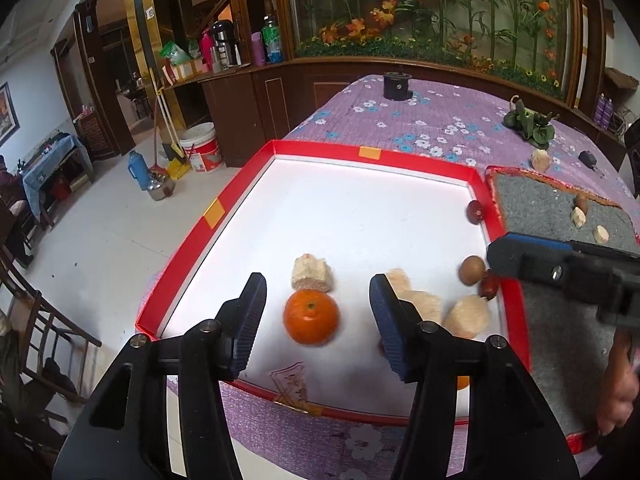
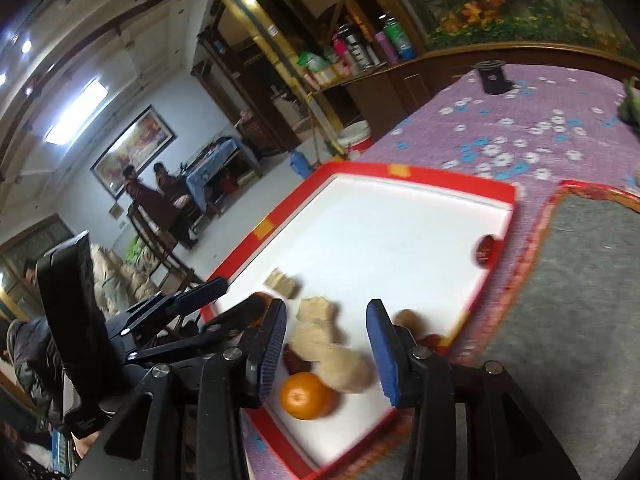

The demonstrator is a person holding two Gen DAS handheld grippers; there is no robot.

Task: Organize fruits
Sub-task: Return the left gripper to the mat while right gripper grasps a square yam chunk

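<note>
A red-rimmed white tray (image 1: 224, 216) (image 2: 360, 170) holds an orange (image 1: 311, 317), beige ginger-like chunks (image 1: 312, 273) (image 1: 467, 315), a brown walnut (image 1: 472, 269) and red dates (image 1: 475, 212) (image 1: 489, 285). My left gripper (image 1: 318, 320) is open, jaws either side of the orange, just above it. My right gripper (image 2: 327, 354) is open above a second orange (image 2: 303, 395), a beige chunk (image 2: 340, 366) and a date (image 2: 295, 362). The right gripper shows in the left view (image 1: 560, 270) at the tray's right edge.
A grey felt mat (image 1: 560, 208) (image 2: 580, 300) with red edging lies right of the tray, with a nut and two beige pieces (image 1: 579, 216). The purple floral cloth (image 1: 400, 120) carries a black cylinder (image 1: 396, 86), a green plant ornament (image 1: 528, 122). People stand at the far left (image 2: 152, 196).
</note>
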